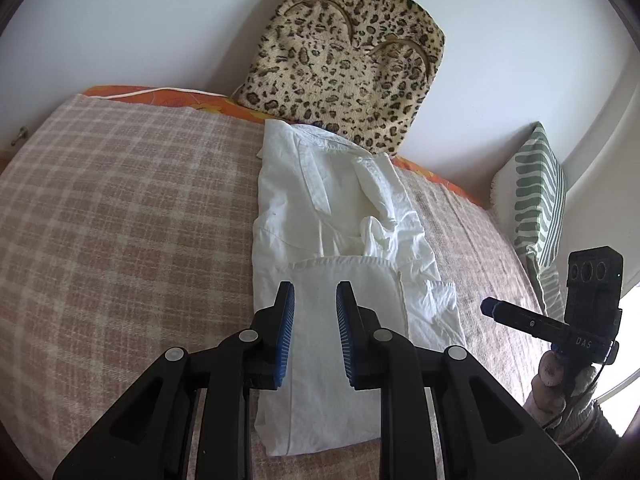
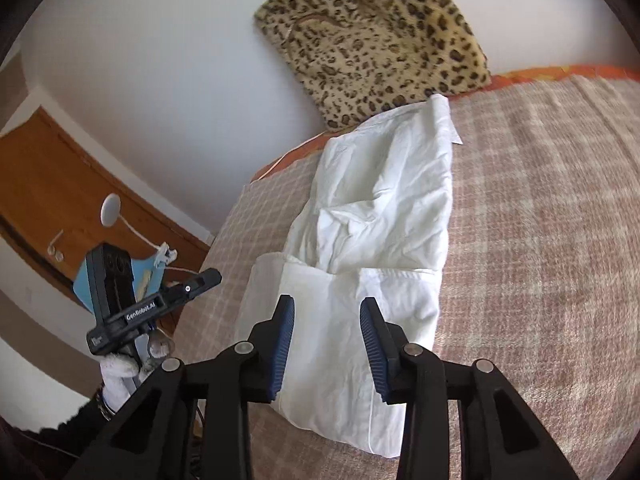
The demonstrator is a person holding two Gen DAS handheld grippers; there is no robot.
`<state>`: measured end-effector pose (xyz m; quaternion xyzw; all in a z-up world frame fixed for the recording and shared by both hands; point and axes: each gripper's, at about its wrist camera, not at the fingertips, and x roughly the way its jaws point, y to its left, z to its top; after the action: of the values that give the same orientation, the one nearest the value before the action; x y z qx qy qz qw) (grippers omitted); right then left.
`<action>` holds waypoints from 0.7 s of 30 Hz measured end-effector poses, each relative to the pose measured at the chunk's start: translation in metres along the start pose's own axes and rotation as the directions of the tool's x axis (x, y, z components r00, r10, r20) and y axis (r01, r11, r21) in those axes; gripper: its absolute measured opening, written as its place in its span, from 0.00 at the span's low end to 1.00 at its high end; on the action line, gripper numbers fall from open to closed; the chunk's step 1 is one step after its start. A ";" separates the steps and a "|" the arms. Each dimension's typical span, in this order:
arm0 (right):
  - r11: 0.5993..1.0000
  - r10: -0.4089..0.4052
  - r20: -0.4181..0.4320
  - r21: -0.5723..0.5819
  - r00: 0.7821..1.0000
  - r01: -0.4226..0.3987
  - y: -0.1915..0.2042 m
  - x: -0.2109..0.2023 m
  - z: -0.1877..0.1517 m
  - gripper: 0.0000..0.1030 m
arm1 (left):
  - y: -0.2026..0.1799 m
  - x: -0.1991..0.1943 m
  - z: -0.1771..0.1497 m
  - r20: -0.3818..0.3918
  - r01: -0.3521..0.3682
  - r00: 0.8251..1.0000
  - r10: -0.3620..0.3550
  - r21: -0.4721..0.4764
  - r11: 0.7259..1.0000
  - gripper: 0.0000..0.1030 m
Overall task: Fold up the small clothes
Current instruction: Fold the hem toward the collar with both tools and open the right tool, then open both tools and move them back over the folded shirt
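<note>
Checked pink-and-cream blanket [image 1: 120,208] is covered mid-bed by a soft, light, crumpled white cotton garment [image 1: 332,216], partly folded. Left gripper [image 1: 315,332] and right gripper [image 2: 327,344] are held part-open, empty, above its near end; hemmed fold edge [image 2: 384,274] is judged best gripped.

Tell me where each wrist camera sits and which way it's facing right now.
Left wrist: sits behind the open left gripper, looks along the white shirt toward the leopard cushion; the right gripper and gloved hand show at right.
Right wrist: sits behind the open right gripper, facing the same shirt and cushion; the left gripper and gloved hand show at left.
Shared: shirt, cushion, checked blanket, wall.
</note>
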<state>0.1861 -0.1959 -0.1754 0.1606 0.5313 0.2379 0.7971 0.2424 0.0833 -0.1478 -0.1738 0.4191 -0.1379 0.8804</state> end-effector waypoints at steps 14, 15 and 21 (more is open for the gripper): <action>0.947 -0.322 -0.073 -0.022 0.944 0.322 -0.041 0.032 0.009 0.53 | -0.041 0.029 -0.043 -0.145 0.037 0.989 -0.012 0.171 0.985 0.19; 0.952 -0.305 -0.080 -0.013 0.949 0.305 -0.043 0.035 0.010 0.52 | -0.042 0.029 -0.043 -0.143 0.037 0.990 -0.012 0.173 0.984 0.19; 0.957 -0.290 -0.043 -0.016 0.956 0.290 -0.038 0.029 0.011 0.05 | -0.048 0.034 -0.046 -0.133 0.000 0.991 0.030 0.220 0.976 0.19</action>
<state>0.2135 -0.2118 -0.2133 0.0718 0.5655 0.1247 0.8121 0.2225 0.0180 -0.1776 -0.0628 0.4614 -0.1881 0.8648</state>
